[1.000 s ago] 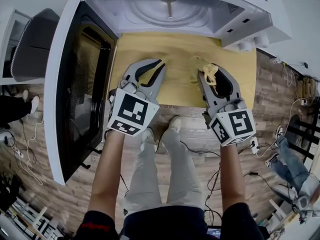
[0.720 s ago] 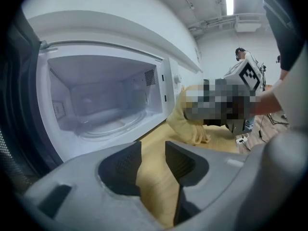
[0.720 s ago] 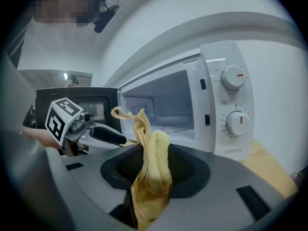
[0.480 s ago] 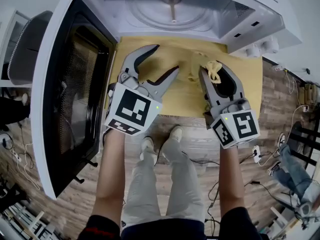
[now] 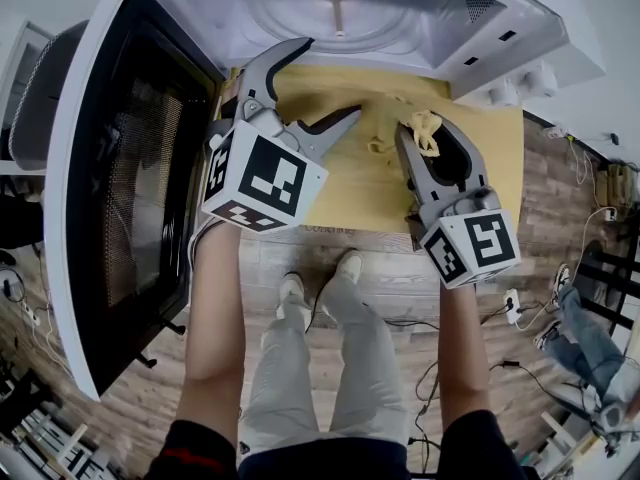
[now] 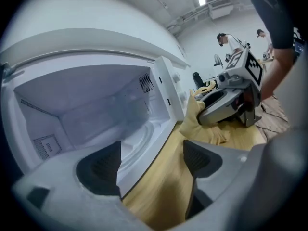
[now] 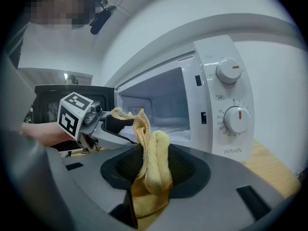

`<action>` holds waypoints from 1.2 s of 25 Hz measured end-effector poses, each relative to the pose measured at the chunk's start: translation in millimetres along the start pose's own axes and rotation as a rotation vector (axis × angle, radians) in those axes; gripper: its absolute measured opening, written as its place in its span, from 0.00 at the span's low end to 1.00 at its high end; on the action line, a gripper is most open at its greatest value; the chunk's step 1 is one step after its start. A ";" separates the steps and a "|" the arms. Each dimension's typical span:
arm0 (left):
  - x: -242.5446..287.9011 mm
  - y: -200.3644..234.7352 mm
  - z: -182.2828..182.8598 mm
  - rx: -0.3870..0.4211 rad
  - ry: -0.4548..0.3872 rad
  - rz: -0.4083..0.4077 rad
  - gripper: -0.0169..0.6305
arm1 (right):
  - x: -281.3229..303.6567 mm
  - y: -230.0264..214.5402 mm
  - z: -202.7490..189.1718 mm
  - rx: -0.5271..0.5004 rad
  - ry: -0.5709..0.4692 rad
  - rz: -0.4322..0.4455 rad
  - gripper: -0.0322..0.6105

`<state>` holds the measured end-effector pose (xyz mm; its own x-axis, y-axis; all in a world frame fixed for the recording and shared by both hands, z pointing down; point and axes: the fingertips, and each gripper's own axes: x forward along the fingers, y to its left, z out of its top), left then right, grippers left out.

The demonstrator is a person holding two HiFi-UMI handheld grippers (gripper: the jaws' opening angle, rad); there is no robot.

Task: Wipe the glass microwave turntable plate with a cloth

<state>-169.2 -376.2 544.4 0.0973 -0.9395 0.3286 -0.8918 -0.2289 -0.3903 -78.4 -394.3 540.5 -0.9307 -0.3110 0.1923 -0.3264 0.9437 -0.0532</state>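
The glass turntable plate (image 5: 300,23) lies inside the open white microwave (image 5: 480,28); in the left gripper view its rim (image 6: 140,139) shows on the cavity floor. My left gripper (image 5: 312,86) hovers just in front of the cavity's left side. Its jaws are opening and nothing is between them (image 6: 151,160). My right gripper (image 5: 418,140) sits to the right, over the table, shut on a bunched yellow cloth (image 7: 153,163). The cloth (image 5: 412,128) sticks out past the fingertips.
The microwave door (image 5: 130,188) stands swung wide to the left. A light wooden table (image 5: 490,158) carries the microwave. Two control knobs (image 7: 230,71) are on its right panel. People and cables are on the wooden floor (image 5: 560,298) at the right.
The left gripper's jaws went from shut to wide open. It moved up toward the microwave's opening and rolled. The right gripper with the cloth stayed in place.
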 end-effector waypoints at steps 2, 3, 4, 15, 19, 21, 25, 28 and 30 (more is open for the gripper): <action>4.6 1.8 -1.9 0.032 0.009 0.000 0.64 | 0.0 -1.0 -0.5 -0.002 0.001 -0.002 0.30; 7.1 2.5 -3.9 0.049 0.019 -0.002 0.65 | 0.1 -1.5 -0.8 -0.003 0.002 -0.003 0.30; 9.5 3.1 -6.4 0.065 0.032 -0.003 0.65 | 0.2 -2.0 -1.2 -0.003 0.004 -0.005 0.30; 22.7 7.0 -33.4 0.160 0.165 0.036 0.68 | 1.8 -3.7 -3.3 -0.016 0.022 -0.011 0.30; 26.6 5.0 -39.0 0.192 0.206 0.025 0.68 | 2.9 -5.6 -4.9 -0.017 0.035 -0.013 0.30; 26.3 6.2 -39.8 0.191 0.208 0.025 0.68 | 4.5 -5.9 -5.3 -0.017 0.040 -0.011 0.30; 26.1 6.1 -39.2 0.198 0.206 0.025 0.68 | 7.5 -8.4 -4.8 -0.033 0.052 -0.008 0.30; 25.5 6.1 -39.8 0.199 0.205 0.023 0.68 | 12.6 -10.4 -1.4 -0.057 0.058 -0.006 0.30; 25.5 6.4 -40.2 0.198 0.204 0.022 0.68 | 16.8 -13.5 4.7 -0.087 0.057 -0.009 0.30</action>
<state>-190.1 -391.4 584.9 -0.0305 -0.8785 0.4768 -0.7874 -0.2727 -0.5529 -90.4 -412.8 539.9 -0.9159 -0.3154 0.2481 -0.3172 0.9477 0.0337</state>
